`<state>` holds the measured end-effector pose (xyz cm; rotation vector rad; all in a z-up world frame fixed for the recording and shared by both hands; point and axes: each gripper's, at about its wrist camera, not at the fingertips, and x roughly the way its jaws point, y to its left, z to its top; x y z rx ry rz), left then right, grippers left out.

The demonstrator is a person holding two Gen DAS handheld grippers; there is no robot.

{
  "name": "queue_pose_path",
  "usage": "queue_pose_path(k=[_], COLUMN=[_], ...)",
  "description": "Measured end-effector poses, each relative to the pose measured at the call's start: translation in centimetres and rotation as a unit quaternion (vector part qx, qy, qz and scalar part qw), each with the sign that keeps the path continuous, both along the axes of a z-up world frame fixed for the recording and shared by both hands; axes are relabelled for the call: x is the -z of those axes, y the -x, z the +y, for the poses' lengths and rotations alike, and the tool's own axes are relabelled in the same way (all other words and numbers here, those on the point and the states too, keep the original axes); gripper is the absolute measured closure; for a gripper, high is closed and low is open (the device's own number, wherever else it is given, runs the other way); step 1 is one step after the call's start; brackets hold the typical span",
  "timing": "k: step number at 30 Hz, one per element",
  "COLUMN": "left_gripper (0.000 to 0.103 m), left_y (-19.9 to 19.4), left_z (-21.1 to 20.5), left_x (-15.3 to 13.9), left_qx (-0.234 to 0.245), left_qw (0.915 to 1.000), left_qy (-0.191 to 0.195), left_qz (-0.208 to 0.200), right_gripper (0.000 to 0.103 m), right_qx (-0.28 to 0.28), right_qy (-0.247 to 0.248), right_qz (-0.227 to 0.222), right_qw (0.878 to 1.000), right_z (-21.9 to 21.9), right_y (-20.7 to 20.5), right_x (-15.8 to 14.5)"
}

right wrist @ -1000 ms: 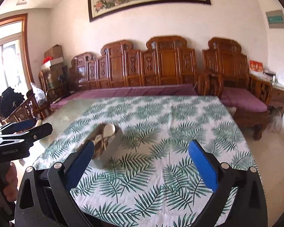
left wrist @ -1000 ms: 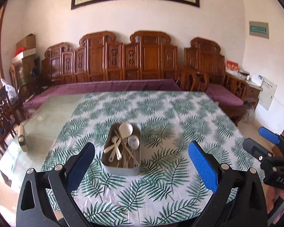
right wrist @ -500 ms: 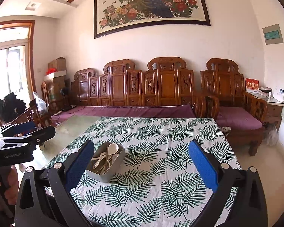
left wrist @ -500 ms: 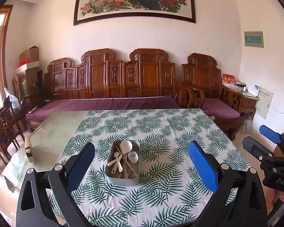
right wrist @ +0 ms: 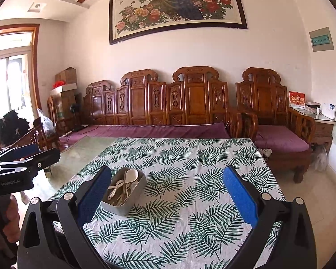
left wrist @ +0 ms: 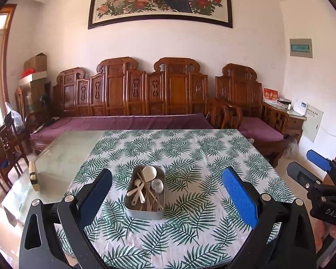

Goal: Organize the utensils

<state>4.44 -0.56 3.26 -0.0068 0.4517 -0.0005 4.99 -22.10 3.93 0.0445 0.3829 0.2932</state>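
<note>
A grey metal tray (left wrist: 132, 211) stands on the leaf-print tablecloth (left wrist: 190, 157) and holds white spoons (left wrist: 149, 173), a metal spoon (left wrist: 157, 185) and wooden chopsticks (left wrist: 150, 198). My left gripper (left wrist: 166, 196) is open and empty, held back from the tray and above the table's near edge. In the right wrist view the tray (right wrist: 132, 198) sits left of centre, behind my left fingertip. My right gripper (right wrist: 166, 198) is open and empty, above the near part of the table.
A bare glass tabletop (left wrist: 62, 157) lies left of the cloth, with a small yellow block (left wrist: 33, 176) at its edge. A carved wooden sofa (left wrist: 145, 98) with purple cushions stands behind the table. Wooden chairs (left wrist: 2, 148) stand at the left.
Both grippers have tilted up and drawn back from the table, so the tray looks smaller and farther and more of the wall shows. Both stay open.
</note>
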Motion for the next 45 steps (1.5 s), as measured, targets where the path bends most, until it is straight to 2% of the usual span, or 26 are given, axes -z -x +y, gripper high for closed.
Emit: queue_pose_path(k=[45], left_gripper=[0.008], left_y=[0.19], left_z=[-0.26], left_x=[0.18], left_qx=[0.003], left_qw=[1.0], left_qy=[-0.002], left_qz=[0.0], right_gripper=[0.003], right_qx=[0.003], right_qy=[0.0], right_qz=[0.001], right_qw=[1.0], right_z=[-0.15], right_y=[0.0], right_x=[0.24])
